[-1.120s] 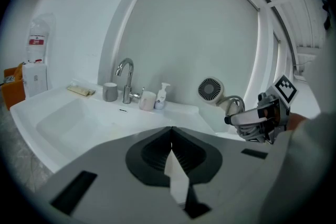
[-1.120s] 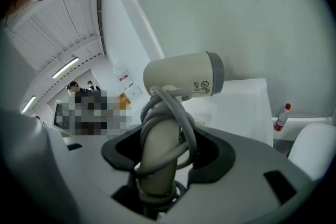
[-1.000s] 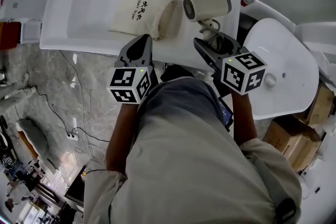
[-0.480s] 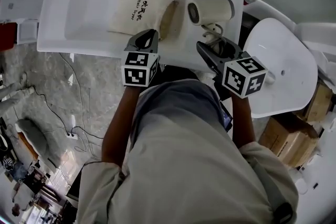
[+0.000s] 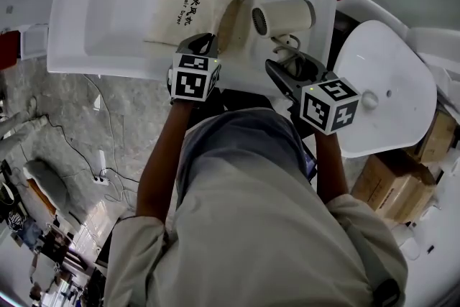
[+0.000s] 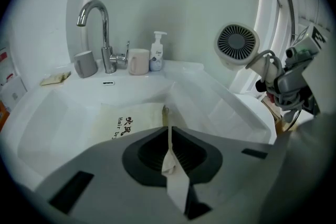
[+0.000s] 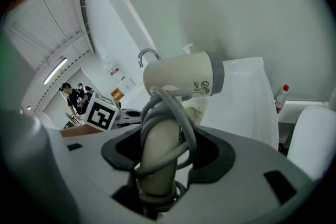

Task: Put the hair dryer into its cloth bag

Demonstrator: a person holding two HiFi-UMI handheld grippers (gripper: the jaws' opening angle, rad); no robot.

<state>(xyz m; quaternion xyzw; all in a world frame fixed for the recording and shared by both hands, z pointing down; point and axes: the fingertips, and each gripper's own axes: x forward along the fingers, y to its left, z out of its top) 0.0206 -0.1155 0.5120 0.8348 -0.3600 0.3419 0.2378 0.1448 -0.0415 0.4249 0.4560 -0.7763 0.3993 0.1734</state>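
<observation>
A: Head view first. Where is the bag?

B: The beige cloth bag (image 5: 188, 11) with dark print lies flat in the white sink basin (image 5: 100, 18), its open end to the right. The left hand-held gripper (image 5: 204, 43) sits at the bag's near edge, over the basin's front rim.

A: And the dryer?

B: The cream hair dryer (image 5: 284, 16) is up in the air over the basin's right rim, apart from the bag, round end turned toward it. The right hand-held gripper (image 5: 293, 62) grasps it from below by the handle. A white oval lid (image 5: 381, 90) lies to the right.

A: Left gripper view?

B: The jaws are clenched on a pale drawstring (image 6: 169, 144). It runs taut from the bag's open edge back into the jaws. Behind, on the worktop: a chrome tap (image 6: 97, 23), a grey cup (image 6: 85, 64), a cream mug (image 6: 138, 61) and a white pump bottle (image 6: 156, 52). The dryer's grille hangs at upper right, facing this camera.

A: Right gripper view?

B: Both jaws are closed on the dryer's handle, with a grey cable (image 7: 173, 113) wound round it in several loops. The dryer's body lies crosswise above the jaws, label side showing. A red-capped bottle (image 7: 282, 98) stands far right. The left gripper's marker cube shows at lower left.
</observation>
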